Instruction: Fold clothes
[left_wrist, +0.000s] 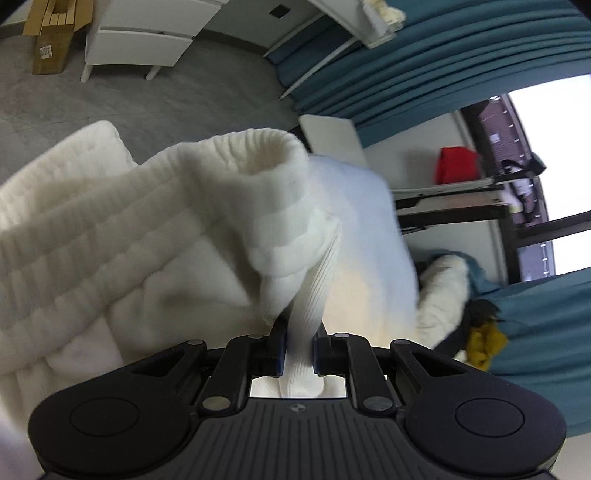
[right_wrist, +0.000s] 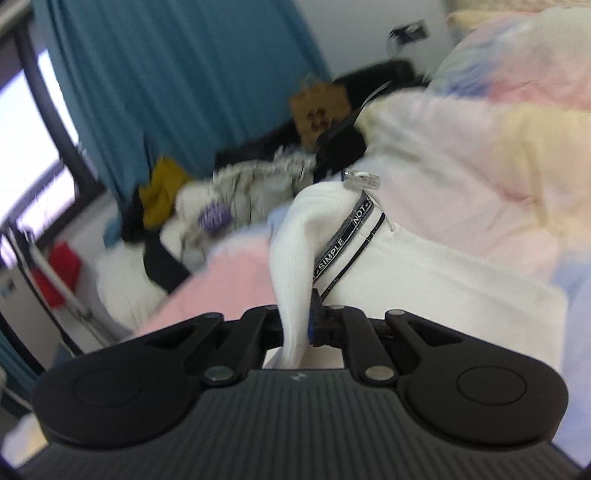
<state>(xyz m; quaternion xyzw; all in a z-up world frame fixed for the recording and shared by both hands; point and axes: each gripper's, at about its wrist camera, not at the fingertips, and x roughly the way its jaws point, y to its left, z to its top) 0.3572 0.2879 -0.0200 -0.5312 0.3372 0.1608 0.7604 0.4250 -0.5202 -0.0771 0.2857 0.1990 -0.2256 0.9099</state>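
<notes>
A white ribbed garment (left_wrist: 207, 206) is seen in the left wrist view, its ribbed tube running from the gripper up and away toward an open cuff at upper centre. In the right wrist view the white garment (right_wrist: 424, 280) is drawn from the gripper up and to the right over a pastel quilt (right_wrist: 480, 129), a black band lettered "SIMPLE" lying along that line. Whether both views show one garment cannot be told. The background of the right view is blurred; a heap of clothes (right_wrist: 221, 199) is barely made out. The left gripper (left_wrist: 298, 350) is closed narrowly on ribbed fabric. The right gripper (right_wrist: 295, 325) is likewise clamped on a white fold.
</notes>
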